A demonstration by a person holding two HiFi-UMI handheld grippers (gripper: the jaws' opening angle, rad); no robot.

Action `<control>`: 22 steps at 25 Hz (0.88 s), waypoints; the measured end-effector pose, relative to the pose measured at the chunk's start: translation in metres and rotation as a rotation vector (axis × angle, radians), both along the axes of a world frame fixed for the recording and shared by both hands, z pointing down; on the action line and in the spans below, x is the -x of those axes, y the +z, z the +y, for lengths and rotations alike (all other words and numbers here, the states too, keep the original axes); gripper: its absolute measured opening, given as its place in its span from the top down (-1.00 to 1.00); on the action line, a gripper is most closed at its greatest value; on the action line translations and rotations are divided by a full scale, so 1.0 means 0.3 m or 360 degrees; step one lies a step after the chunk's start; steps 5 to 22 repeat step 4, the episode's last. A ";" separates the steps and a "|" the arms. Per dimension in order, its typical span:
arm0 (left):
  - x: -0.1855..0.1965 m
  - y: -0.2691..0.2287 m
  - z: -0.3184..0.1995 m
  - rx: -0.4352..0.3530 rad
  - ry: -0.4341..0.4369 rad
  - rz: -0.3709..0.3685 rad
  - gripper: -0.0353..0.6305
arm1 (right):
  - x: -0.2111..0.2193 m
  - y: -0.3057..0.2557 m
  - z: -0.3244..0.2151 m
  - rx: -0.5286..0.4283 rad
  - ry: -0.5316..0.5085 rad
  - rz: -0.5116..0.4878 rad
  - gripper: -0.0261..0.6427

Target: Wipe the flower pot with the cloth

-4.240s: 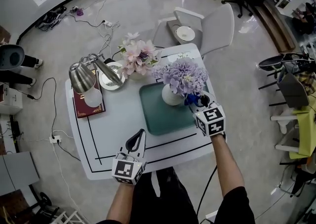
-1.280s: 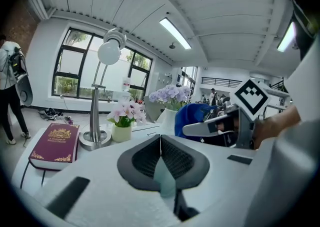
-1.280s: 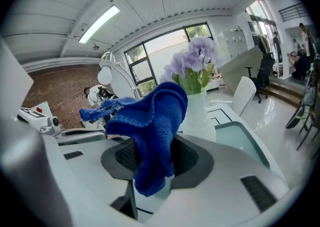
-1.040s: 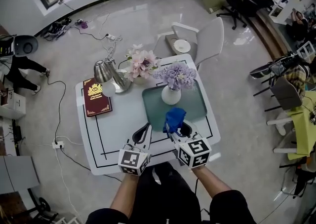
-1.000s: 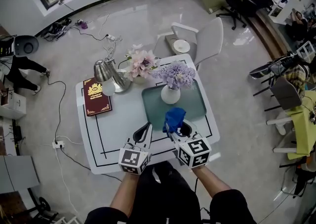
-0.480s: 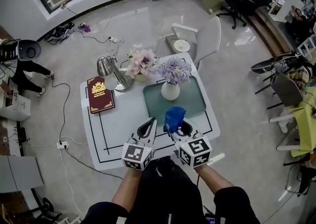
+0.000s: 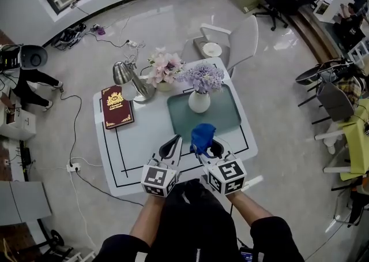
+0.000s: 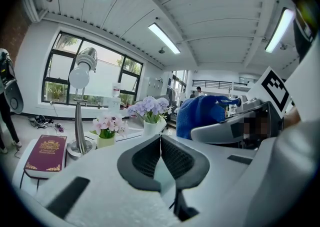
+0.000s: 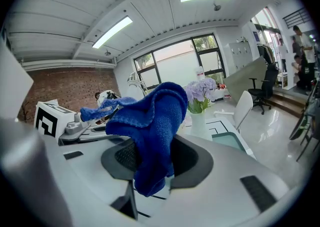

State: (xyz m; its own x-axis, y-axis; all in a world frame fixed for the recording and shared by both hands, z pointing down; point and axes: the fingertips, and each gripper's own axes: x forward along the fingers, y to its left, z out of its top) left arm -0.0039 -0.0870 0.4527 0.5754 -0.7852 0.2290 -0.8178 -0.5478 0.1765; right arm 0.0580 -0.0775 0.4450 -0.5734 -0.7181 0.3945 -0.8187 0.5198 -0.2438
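Note:
A white flower pot (image 7: 199, 102) with purple flowers stands on a green tray (image 7: 225, 118) on the white table; it also shows as the white pot (image 9: 199, 119) and the pot (image 8: 150, 127) in the gripper views. My right gripper (image 7: 206, 145) is shut on a blue cloth (image 7: 202, 137), which bunches up above the jaws as the cloth (image 9: 150, 131). It hovers near the table's front edge, well short of the pot. My left gripper (image 7: 171, 148) sits beside it, shut with nothing between its jaws, and sees the blue cloth (image 8: 200, 116) to its right.
A pink flower pot (image 7: 163, 70), a silver desk lamp (image 7: 128, 75) and a red book (image 7: 116, 107) stand on the table's left and back. A white chair (image 7: 233, 38) is behind the table. Office chairs and cables lie around on the floor.
Since 4.2 s ago my right gripper has pulled back from beside the pot to the table's front edge with the cloth. Over the last second both grippers have stayed nearly still; the view shifted slightly.

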 end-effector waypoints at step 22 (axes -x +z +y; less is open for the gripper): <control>0.001 0.008 0.003 0.0007 -0.0002 0.0002 0.87 | 0.001 0.006 0.005 0.0003 -0.0005 0.0006 0.51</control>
